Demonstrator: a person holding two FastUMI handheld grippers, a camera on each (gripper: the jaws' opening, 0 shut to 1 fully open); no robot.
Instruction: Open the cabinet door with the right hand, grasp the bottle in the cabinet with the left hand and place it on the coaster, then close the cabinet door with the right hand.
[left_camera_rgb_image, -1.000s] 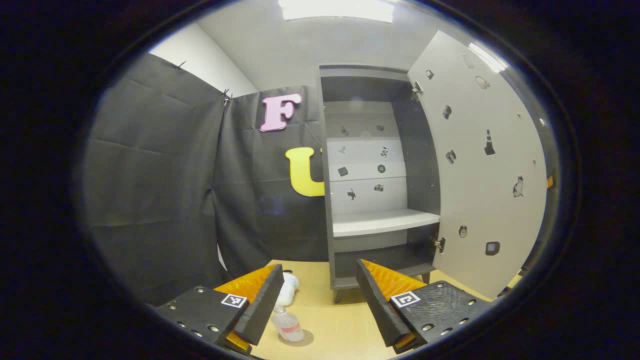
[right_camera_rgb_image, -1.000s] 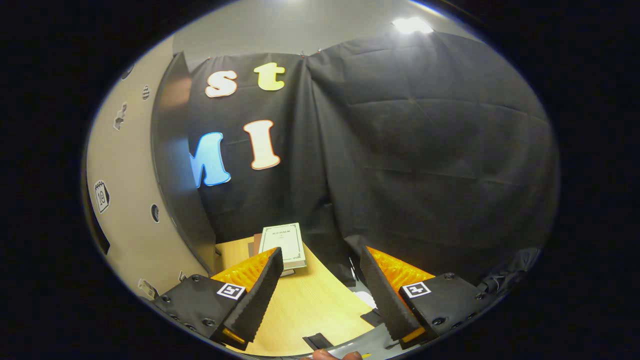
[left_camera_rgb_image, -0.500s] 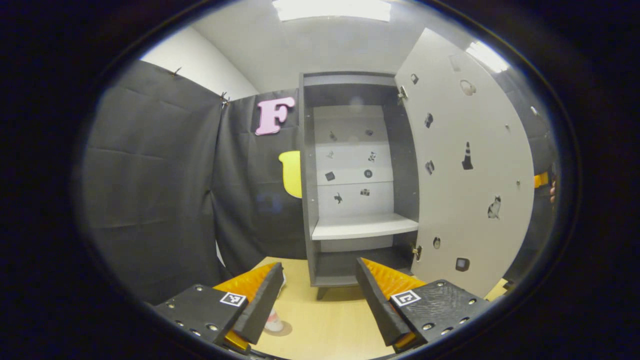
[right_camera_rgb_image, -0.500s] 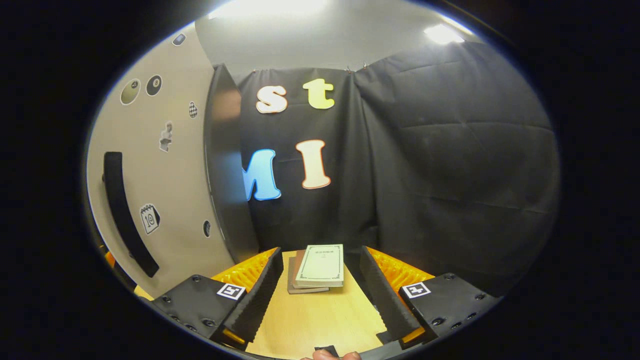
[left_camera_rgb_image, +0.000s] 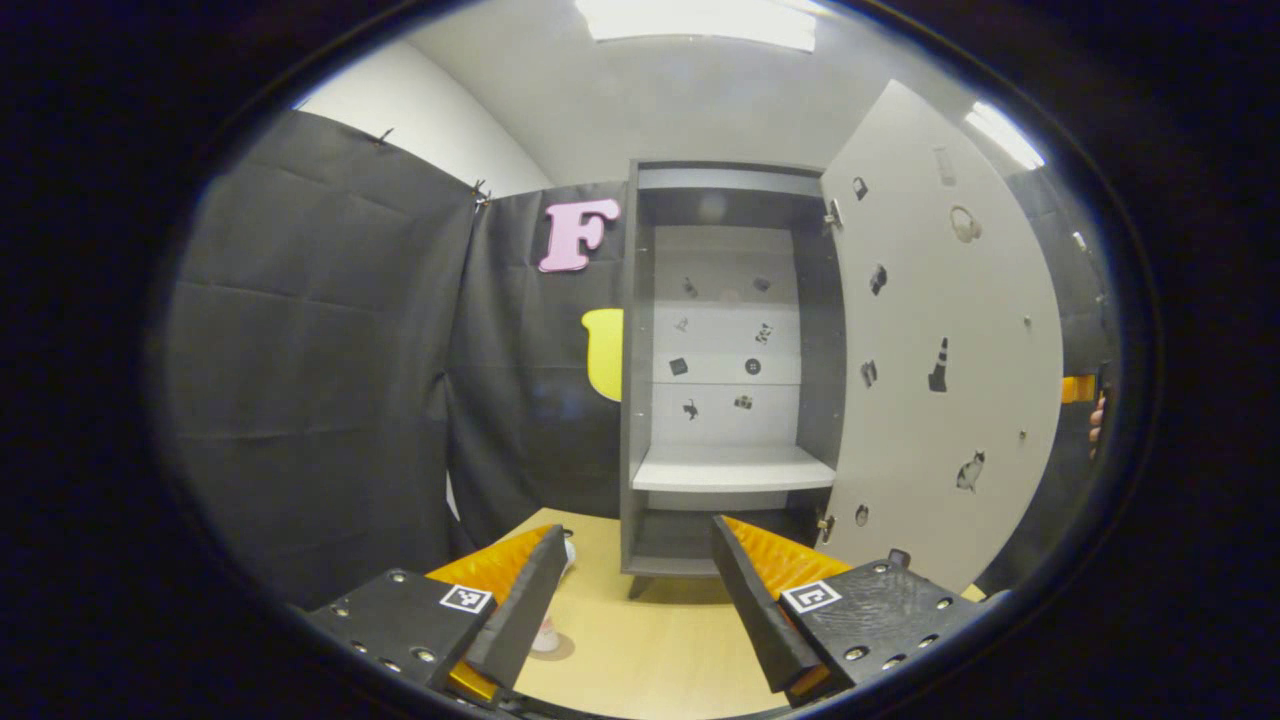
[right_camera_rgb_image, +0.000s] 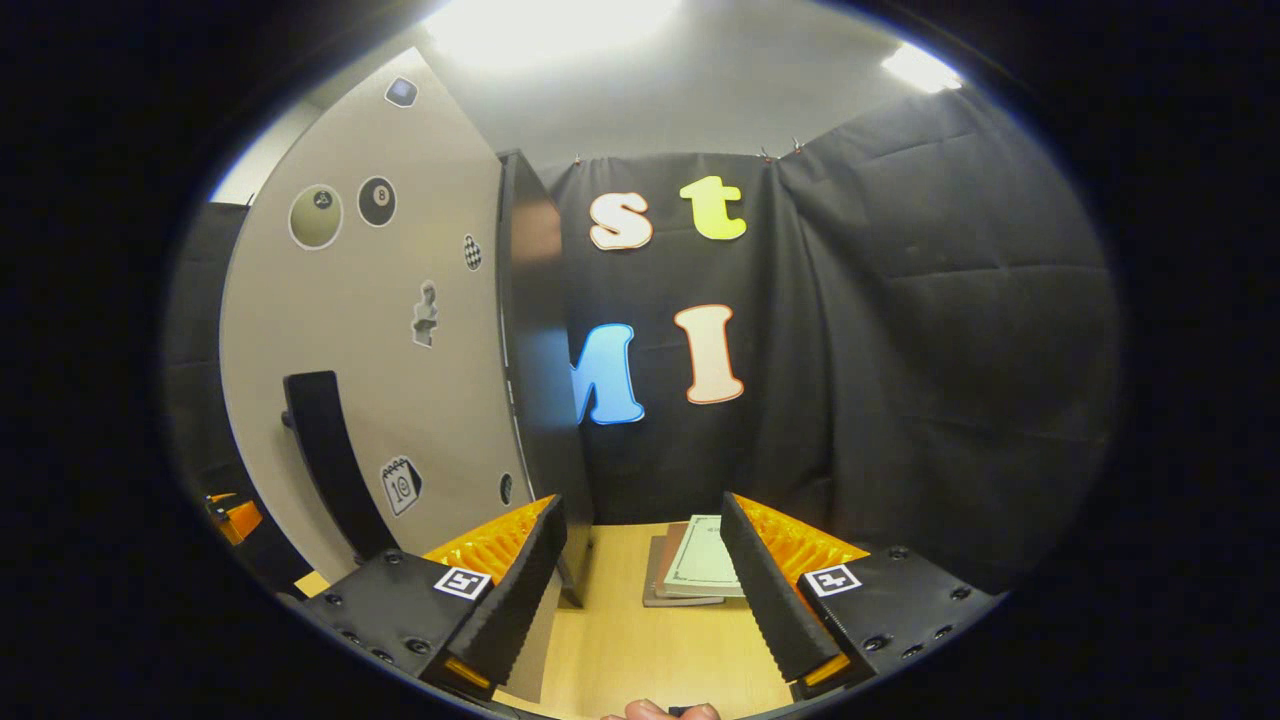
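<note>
A grey cabinet (left_camera_rgb_image: 640, 400) stands open, with a bare white shelf (left_camera_rgb_image: 735, 467) inside. Its door (left_camera_rgb_image: 950, 350) is swung out to the right. On the wooden table, a small clear bottle (left_camera_rgb_image: 546, 636) stands on a brown coaster (left_camera_rgb_image: 560, 651), mostly hidden behind my left finger. My left gripper (left_camera_rgb_image: 638, 526) is open and empty, a little back from the bottle. My right gripper (right_camera_rgb_image: 641, 500) is open and empty, facing the door's outer face (right_camera_rgb_image: 400, 330) just right of its black handle (right_camera_rgb_image: 325, 460). An orange part of the right gripper (left_camera_rgb_image: 1078, 388) shows past the door's edge.
Two stacked books (right_camera_rgb_image: 695, 570) lie on the table (right_camera_rgb_image: 640, 650) behind the door, near the black cloth wall. The left gripper's orange part (right_camera_rgb_image: 235, 520) shows past the door's left edge. A hand (right_camera_rgb_image: 660, 710) shows at the bottom of the right gripper view.
The right gripper has swung left towards the door, bringing the handle into view. The left gripper has drawn back from the bottle, still open.
</note>
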